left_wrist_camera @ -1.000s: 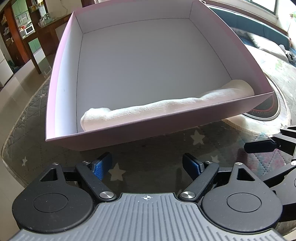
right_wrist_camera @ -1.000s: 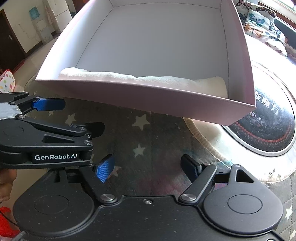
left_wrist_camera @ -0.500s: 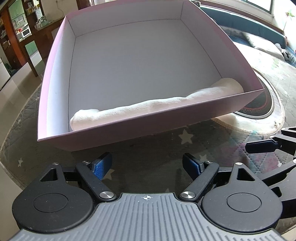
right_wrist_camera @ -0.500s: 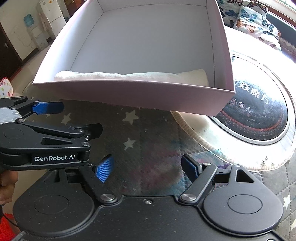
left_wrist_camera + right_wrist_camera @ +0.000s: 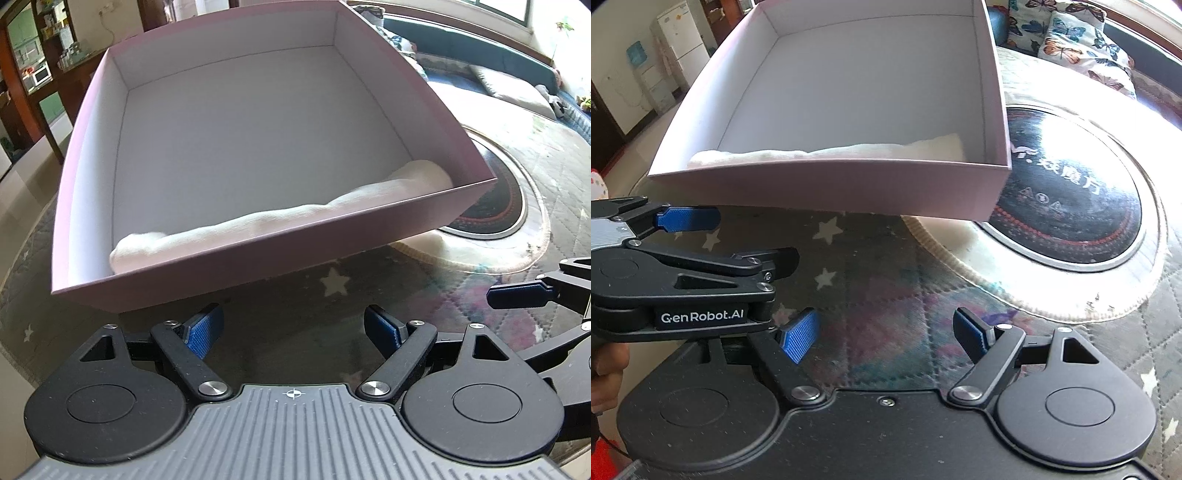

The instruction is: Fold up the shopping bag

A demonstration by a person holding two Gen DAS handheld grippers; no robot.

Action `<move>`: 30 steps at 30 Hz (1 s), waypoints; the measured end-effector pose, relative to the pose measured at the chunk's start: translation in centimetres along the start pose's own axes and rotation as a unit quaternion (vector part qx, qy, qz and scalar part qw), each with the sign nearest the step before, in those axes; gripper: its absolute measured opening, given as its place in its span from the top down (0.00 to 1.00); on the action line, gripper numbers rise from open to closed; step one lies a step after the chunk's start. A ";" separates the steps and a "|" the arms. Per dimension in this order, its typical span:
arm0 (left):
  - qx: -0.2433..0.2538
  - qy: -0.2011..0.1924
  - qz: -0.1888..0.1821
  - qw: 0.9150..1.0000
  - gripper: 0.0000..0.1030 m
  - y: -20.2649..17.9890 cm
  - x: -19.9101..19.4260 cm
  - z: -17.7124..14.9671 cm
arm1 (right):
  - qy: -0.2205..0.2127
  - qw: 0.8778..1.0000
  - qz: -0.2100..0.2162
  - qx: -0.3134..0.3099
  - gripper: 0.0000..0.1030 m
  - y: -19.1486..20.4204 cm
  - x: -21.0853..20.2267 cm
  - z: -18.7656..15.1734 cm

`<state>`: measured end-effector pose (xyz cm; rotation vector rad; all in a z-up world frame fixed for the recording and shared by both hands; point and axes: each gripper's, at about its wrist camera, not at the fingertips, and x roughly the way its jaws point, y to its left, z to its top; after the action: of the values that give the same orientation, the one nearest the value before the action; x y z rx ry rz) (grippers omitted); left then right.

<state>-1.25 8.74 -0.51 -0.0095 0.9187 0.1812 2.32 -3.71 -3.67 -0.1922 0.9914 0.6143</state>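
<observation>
**Rolled bag in box, both grippers short of it**

Left wrist view: left gripper [image 5: 293, 328] fingers spread wide, holding nothing. The shopping bag [image 5: 280, 221], a pale cloth roll, lies inside the pink box [image 5: 229, 284], tight against its near wall. Long axis runs left to right, across the fingers. The bag lies ahead, beyond the wall, which stands in the way. Right gripper [image 5: 517, 293] shows at the right edge.

Right wrist view: right gripper [image 5: 884, 334] fingers wide apart, empty. Bag [image 5: 849, 151] ahead and slightly left, behind the same wall [image 5: 827, 188]. Left gripper [image 5: 687, 218] sits just left, seemingly nearer the box. Dark round hotplate [image 5: 1071, 206] lies right, set in the quilted counter [image 5: 871, 266].
</observation>
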 end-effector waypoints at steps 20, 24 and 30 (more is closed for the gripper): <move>0.031 -0.012 -0.024 0.999 0.18 -4.4 0.1 0.9 | -0.021 0.999 -0.018 0.047 0.20 -3.9 -2.1 -2.0; 0.037 -0.014 -0.028 0.999 0.18 -5.2 0.2 1.0 | -0.024 0.998 -0.022 0.056 0.20 -4.6 -2.5 -2.4; 0.043 -0.016 -0.037 0.998 0.18 -6.3 0.4 1.0 | -0.028 0.997 -0.029 0.068 0.19 -5.4 -3.0 -2.9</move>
<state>0.78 2.64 -0.65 0.0400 0.8928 0.0732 2.13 -10.52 -3.43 -0.0827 0.9655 0.4961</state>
